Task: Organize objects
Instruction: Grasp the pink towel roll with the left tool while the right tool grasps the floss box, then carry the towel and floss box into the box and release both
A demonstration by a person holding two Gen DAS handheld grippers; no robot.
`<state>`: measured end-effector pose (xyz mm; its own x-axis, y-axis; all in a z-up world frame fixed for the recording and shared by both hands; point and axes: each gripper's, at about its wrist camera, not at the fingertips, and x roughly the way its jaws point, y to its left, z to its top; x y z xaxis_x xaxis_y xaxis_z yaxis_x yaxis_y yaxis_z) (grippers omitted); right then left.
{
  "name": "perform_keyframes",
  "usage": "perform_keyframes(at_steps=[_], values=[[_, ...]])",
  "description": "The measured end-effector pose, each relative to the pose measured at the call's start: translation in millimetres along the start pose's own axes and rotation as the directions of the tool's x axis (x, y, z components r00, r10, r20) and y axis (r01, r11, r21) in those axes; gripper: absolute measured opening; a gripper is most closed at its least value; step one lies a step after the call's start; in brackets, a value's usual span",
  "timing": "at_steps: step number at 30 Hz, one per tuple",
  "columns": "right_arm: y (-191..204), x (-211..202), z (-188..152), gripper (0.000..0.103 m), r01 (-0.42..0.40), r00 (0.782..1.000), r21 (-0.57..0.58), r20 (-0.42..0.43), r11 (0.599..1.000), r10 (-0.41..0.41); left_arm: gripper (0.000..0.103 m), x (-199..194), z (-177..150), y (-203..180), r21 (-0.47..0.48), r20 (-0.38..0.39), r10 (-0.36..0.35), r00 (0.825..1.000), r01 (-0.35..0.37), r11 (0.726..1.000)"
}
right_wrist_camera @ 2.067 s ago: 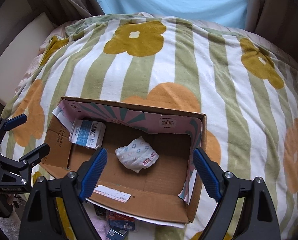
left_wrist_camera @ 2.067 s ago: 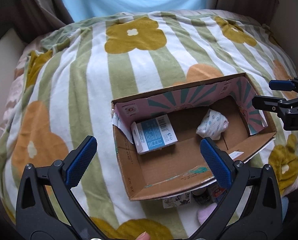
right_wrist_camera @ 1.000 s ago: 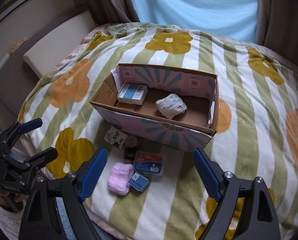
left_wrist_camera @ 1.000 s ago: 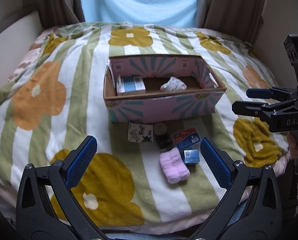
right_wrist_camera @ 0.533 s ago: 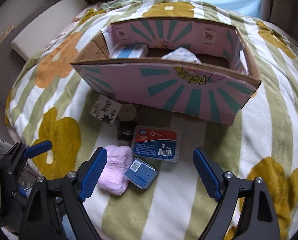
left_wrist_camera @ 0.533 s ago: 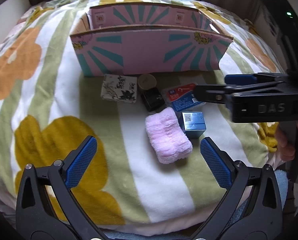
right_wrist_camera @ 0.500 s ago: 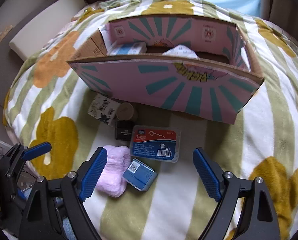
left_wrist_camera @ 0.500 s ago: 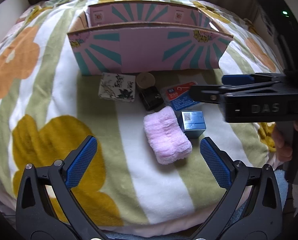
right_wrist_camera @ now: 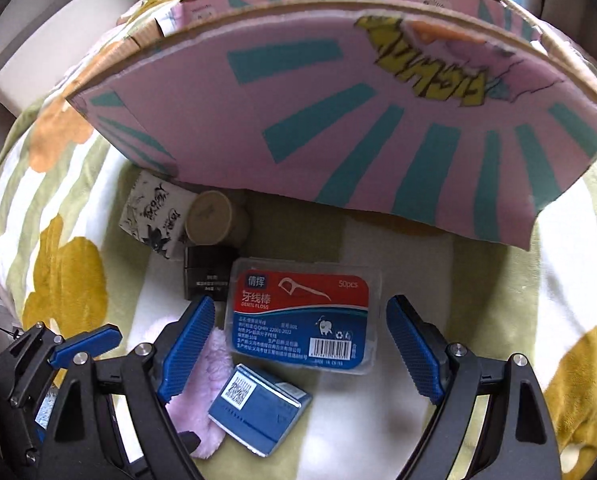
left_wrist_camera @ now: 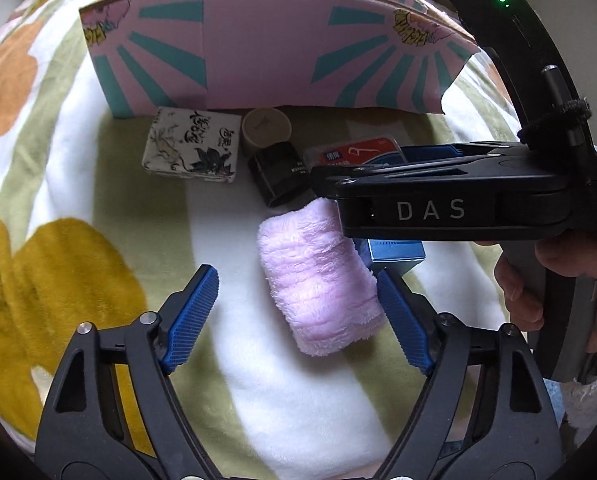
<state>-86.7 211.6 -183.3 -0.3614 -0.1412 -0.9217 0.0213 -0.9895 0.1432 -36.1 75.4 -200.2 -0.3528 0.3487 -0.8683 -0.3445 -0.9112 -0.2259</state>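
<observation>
The left gripper (left_wrist_camera: pixel 298 312) is held with its jaws wide apart around the rolled pink towel (left_wrist_camera: pixel 318 276), whose far end is covered by the right gripper (right_wrist_camera: pixel 300 344). The right gripper is likewise spread, empty, its pads flanking the dental floss pick case (right_wrist_camera: pixel 300 316) without touching it. In the left wrist view that case is largely hidden behind the right gripper's body, and only a strip of the small blue box (right_wrist_camera: pixel 260 408) is seen beneath it. A black jar (left_wrist_camera: pixel 278 178), a round beige lid (left_wrist_camera: pixel 265 128) and an ink-patterned packet (left_wrist_camera: pixel 192 148) are lined up just before the pink cardboard box (left_wrist_camera: pixel 274 48) on the floral blanket (left_wrist_camera: pixel 50 280). The box's inside cannot be seen, as its front wall blocks the view.
</observation>
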Motion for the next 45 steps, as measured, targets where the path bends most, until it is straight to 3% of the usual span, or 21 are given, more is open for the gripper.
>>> perform_keyframes(at_steps=[11,18,34,45], values=[[-9.1,6.1,-7.8,0.085,-0.01,1.0,-0.005,-0.021,1.0,0.01,0.042,16.8,1.0,5.8,-0.035,-0.035,-0.109,0.993,0.108,0.994],[-5.1,7.2,-11.8,0.079,0.028,0.999,-0.025,-0.025,0.999,-0.029,0.036,17.7,4.3,4.8,-0.035,-0.028,-0.109,0.994,0.108,0.994],[-12.9,-27.7,-20.4,0.079,-0.01,0.999,0.004,0.031,1.0,0.01,0.027,5.3,12.8,7.3,-0.038,0.014,-0.097,0.995,0.097,0.995],[-9.8,-67.8,-33.0,0.079,-0.01,0.997,-0.007,0.077,1.0,0.011,0.027,-33.6,8.3,17.8,-0.049,0.069,-0.089,0.994,0.092,0.995]])
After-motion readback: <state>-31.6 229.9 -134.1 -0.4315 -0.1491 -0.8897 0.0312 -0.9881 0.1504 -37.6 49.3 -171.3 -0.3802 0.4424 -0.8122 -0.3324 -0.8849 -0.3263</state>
